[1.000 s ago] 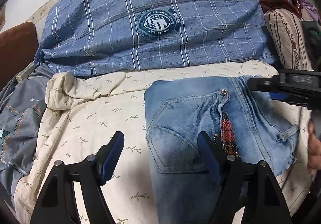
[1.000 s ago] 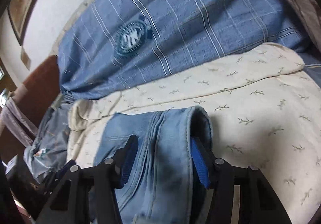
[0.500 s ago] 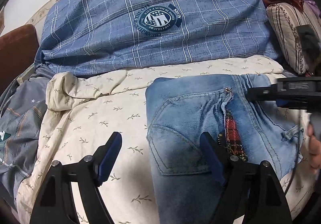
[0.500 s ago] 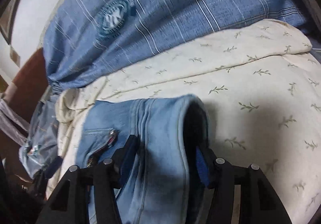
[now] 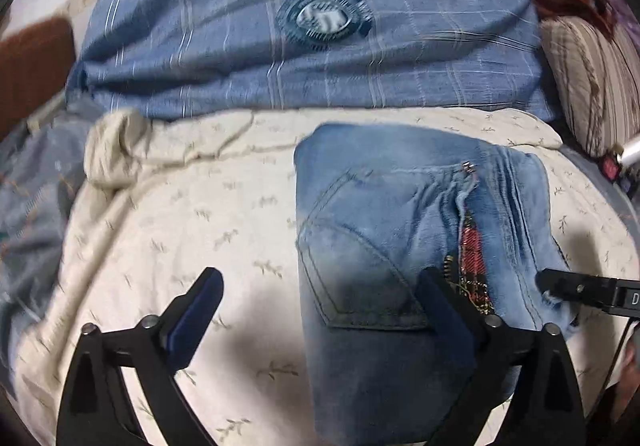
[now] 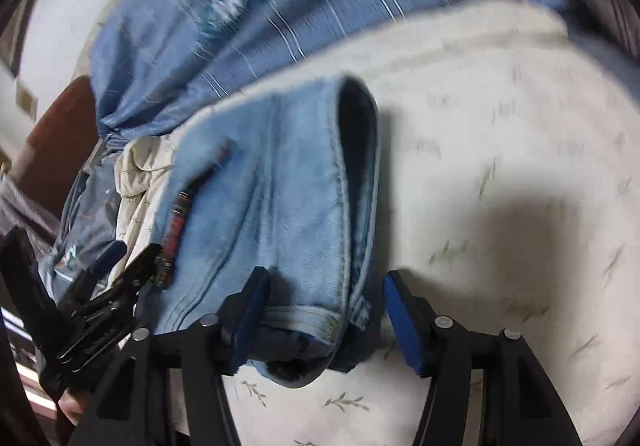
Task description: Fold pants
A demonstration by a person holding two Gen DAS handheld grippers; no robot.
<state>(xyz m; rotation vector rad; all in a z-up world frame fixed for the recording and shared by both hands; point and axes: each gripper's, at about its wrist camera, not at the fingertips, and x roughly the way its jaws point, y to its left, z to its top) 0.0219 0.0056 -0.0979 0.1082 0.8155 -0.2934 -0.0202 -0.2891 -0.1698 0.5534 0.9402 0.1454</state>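
jeans between spread right fingers

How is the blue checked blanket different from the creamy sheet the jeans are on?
The blue checked blanket has white lines and a round badge; the cream sheet has tiny leaf sprigs. The blanket is heaped up at the back; the sheet lies spread under the jeans. Both are soft and wrinkled.

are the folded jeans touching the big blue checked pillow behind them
Apart. The left wrist view shows a strip of cream sheet plainly lying between the top edge of the jeans and the blue pillow.
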